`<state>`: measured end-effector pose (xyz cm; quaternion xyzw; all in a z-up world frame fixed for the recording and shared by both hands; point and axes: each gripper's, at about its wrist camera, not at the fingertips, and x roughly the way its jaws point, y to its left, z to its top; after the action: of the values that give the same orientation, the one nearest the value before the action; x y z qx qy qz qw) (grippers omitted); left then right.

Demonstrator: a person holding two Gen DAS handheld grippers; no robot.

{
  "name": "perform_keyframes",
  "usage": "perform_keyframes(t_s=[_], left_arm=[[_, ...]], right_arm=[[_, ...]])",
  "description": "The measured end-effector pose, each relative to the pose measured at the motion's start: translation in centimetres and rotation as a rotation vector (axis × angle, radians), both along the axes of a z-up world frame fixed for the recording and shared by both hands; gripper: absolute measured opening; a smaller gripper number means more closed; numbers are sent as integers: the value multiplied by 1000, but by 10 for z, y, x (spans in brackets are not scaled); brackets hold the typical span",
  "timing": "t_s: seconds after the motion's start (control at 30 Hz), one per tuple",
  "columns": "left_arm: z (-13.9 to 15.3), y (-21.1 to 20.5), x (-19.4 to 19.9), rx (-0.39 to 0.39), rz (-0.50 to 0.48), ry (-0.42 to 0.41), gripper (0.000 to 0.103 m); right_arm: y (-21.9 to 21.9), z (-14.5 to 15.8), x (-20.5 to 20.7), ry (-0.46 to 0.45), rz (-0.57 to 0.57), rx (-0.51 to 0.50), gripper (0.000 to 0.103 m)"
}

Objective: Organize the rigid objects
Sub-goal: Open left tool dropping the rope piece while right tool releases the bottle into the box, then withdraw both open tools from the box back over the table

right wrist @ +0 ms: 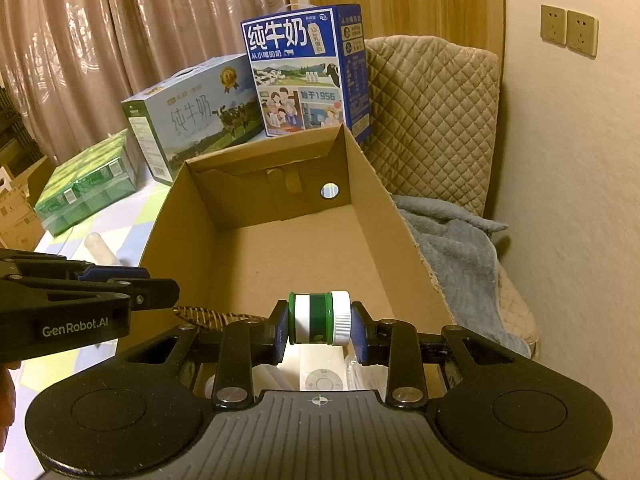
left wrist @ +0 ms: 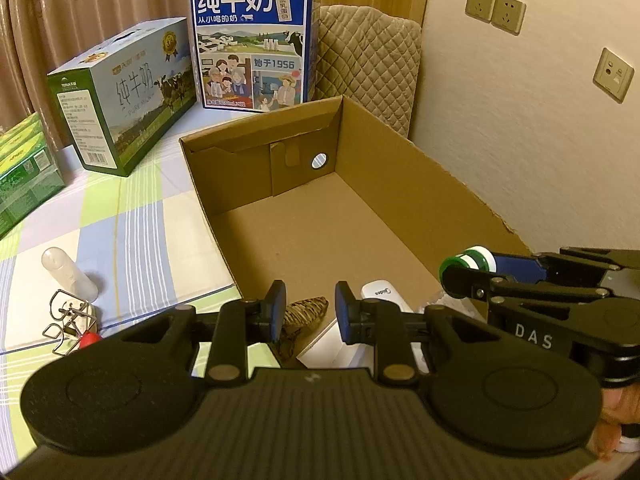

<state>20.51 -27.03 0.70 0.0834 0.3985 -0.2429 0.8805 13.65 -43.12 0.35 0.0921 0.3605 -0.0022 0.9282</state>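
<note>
Bottle (right wrist: 319,318), green with white cap, clamped sideways in right gripper (right wrist: 319,322) over cardboard box (right wrist: 360,168) near edge; left gripper (left wrist: 310,312) fingers (left wrist: 277,308) narrowed, holding nothing

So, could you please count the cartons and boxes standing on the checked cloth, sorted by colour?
Blue milk carton: 1
Pale grey-green milk carton: 1
Green shrink-wrapped pack: 1
Brown open cardboard box: 1
Total: 4
</note>
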Motion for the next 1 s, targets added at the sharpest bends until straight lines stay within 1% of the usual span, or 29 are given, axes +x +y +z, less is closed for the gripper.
perform_keyframes(t_s=[0.37, 0.63, 0.83, 1.0], left_arm=[[3, 2, 0, -6, 3, -4, 22], [8, 8, -4, -22, 7, -12, 22], [14, 18, -13, -36, 15, -21, 22], [23, 31, -27, -51, 24, -33, 22]], right_arm=[[-2, -3, 1, -1, -5, -2, 29], [-5, 9, -2, -51, -18, -19, 29], [-8, 15, -14, -64, -45, -1, 29], [-7, 23, -32, -75, -62, 28, 30]])
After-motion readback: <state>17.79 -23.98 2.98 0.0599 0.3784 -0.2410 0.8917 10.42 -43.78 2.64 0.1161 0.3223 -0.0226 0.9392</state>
